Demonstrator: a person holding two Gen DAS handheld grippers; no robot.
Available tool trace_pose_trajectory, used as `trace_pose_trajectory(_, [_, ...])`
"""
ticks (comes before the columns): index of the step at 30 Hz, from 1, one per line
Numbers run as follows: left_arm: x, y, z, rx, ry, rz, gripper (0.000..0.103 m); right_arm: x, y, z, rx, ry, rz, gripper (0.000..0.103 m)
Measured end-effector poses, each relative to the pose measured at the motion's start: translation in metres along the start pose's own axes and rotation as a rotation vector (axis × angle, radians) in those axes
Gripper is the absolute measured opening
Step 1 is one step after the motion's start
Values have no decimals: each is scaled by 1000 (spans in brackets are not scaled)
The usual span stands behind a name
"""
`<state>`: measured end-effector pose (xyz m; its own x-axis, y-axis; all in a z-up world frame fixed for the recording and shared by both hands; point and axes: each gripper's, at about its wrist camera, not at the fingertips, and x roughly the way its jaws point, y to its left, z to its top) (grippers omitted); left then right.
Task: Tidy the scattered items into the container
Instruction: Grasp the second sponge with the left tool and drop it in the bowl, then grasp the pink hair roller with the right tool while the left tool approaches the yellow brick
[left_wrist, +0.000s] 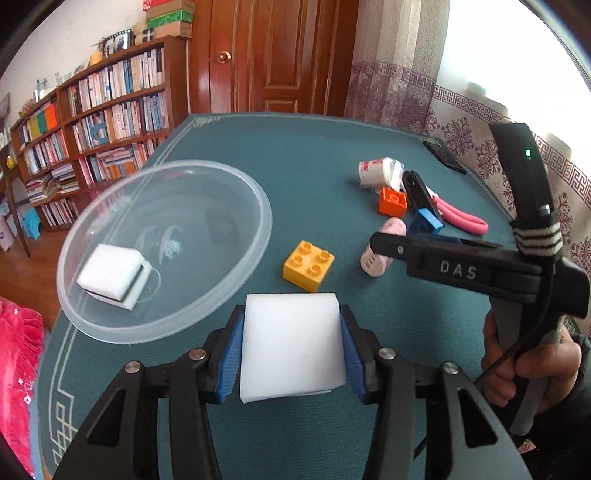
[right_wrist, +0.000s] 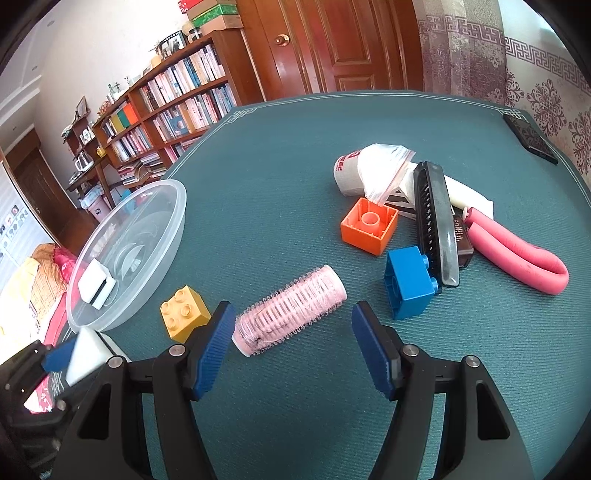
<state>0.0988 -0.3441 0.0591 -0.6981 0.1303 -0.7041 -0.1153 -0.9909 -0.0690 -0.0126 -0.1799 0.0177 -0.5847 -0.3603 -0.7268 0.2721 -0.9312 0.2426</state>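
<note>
counter (left_wrist: 303, 155): teal mat, scattered items right of bowl
bowl: clear round plastic bowl (left_wrist: 236, 266), one white sponge block (left_wrist: 110, 275) already inside
left hand-held gripper (left_wrist: 291, 347): clamped on white foam block (left_wrist: 291, 347), just right of bowl
right hand-held gripper (right_wrist: 291, 345): wide, straddling pink hair roller (right_wrist: 291, 308)
risk: roller may roll out; yellow brick (right_wrist: 184, 312) crowds left finger

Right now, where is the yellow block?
In the right wrist view, the yellow block sits on the green table, lower left, between the clear bowl and the pink hair roller.
</note>
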Motion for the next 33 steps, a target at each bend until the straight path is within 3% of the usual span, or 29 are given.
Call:
trace_pose_trajectory(8, [7, 42, 22, -95, -54, 117, 56, 4, 2, 2, 11, 11, 3, 69])
trace_pose_trajectory(10, [12, 52, 25, -124, -53, 136, 84, 6, 2, 3, 17, 18, 7, 69])
trace_pose_trajectory(11, [13, 55, 27, -136, -61, 143, 87, 7, 2, 3, 20, 21, 9, 69])
trace_pose_trajectory(24, [19, 48, 27, -131, -54, 118, 87, 23, 12, 10, 27, 57, -10, 69])
trace_pose_trajectory(25, [19, 46, 27, -127, -53, 111, 87, 23, 12, 10, 20, 55, -21, 67])
trace_pose_trajectory(27, [19, 42, 28, -120, -51, 100, 87, 23, 10, 9, 8, 49, -44, 51])
trace_pose_trajectory(33, [22, 27, 29, -97, -32, 56, 87, 15, 7, 6, -19, 35, -26, 37])
